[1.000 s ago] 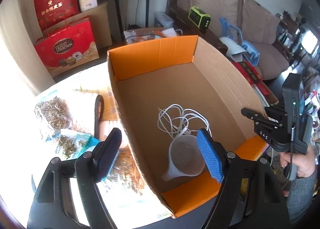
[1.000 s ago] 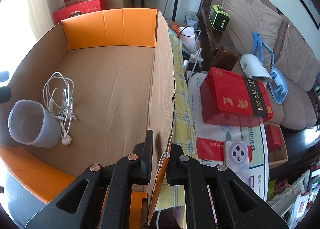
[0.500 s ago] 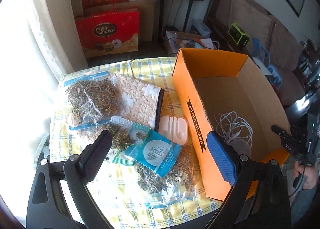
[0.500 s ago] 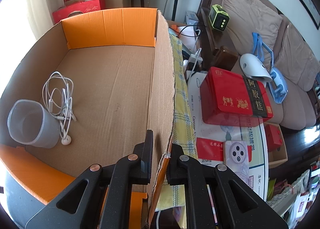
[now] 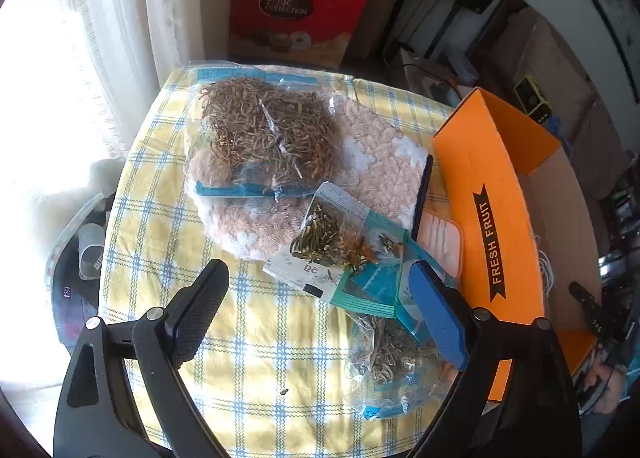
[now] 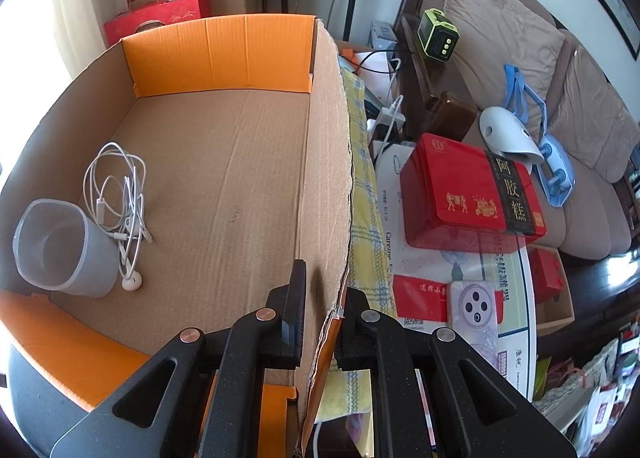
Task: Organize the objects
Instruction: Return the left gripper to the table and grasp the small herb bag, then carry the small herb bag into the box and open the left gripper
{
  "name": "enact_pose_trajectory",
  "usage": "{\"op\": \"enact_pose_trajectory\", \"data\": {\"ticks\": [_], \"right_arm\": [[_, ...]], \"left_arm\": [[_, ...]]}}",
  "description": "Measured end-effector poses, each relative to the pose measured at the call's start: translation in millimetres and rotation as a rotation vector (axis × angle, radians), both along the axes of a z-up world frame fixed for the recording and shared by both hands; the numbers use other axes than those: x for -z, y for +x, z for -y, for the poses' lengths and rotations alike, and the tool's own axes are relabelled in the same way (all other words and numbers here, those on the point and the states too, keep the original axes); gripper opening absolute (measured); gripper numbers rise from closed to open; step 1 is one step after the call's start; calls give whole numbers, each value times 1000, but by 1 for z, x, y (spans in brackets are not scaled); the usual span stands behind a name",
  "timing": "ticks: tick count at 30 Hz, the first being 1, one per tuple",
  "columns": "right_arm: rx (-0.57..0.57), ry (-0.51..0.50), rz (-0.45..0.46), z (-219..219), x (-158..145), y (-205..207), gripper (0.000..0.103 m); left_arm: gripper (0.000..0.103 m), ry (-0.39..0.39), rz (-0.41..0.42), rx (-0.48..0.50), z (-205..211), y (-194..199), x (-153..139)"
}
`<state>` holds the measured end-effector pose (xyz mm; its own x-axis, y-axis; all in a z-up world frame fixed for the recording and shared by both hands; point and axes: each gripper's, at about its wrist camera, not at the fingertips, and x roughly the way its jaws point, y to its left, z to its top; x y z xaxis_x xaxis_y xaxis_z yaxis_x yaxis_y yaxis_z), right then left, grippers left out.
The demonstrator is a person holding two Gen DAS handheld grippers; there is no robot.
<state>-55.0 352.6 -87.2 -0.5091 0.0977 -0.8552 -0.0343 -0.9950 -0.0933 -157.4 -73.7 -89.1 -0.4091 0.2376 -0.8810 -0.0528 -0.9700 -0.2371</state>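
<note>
My left gripper [image 5: 316, 270] hovers over the yellow checked tablecloth [image 5: 168, 225], its jaws wide and closing, with nothing gripped. Under it lie a small bag of dried herbs [image 5: 332, 242], a teal packet [image 5: 372, 290] and another herb bag [image 5: 392, 362]. Farther off, a large bag of dried strands [image 5: 264, 137] rests on a pink knitted mat [image 5: 380, 153]. A pink case [image 5: 442, 238] lies beside the orange box [image 5: 496, 185]. My right gripper [image 6: 324, 286] is shut on the box's right wall [image 6: 328, 161]. Inside lie a grey cup [image 6: 60, 250] and white earphones [image 6: 120, 185].
A red tin [image 6: 472, 189] and a phone [image 6: 476, 310] lie on the glass table right of the box, with a sofa [image 6: 500, 29] behind. A red gift box [image 5: 296, 13] and a curtain [image 5: 120, 37] stand beyond the table's far edge.
The left gripper has swung left from above the box interior to over the bags on the tablecloth, and it has dropped lower. The right gripper keeps its hold on the box wall.
</note>
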Motion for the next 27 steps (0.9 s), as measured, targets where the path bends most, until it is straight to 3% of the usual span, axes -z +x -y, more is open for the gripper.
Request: {"op": "enact_pose_trajectory", "data": {"ticks": [7, 9, 11, 16, 18, 22, 27], "right_arm": [[0, 1, 1, 0, 0, 0, 11], [0, 1, 2, -1, 1, 0, 11], [0, 1, 2, 0, 1, 0, 11], [-1, 5, 4, -2, 2, 1, 11], [0, 5, 4, -1, 2, 1, 11], [-1, 5, 4, -1, 1, 0, 12], [0, 5, 4, -1, 2, 0, 12]], "left_arm": [[79, 91, 52, -67, 22, -17, 17], [69, 124, 74, -46, 18, -19, 22], [50, 134, 88, -23, 12, -19, 26], [37, 158, 86, -39, 9, -18, 28], [32, 164, 77, -43, 9, -17, 25], [9, 171, 38, -24, 6, -12, 7], [9, 175, -27, 13, -4, -4, -21]]}}
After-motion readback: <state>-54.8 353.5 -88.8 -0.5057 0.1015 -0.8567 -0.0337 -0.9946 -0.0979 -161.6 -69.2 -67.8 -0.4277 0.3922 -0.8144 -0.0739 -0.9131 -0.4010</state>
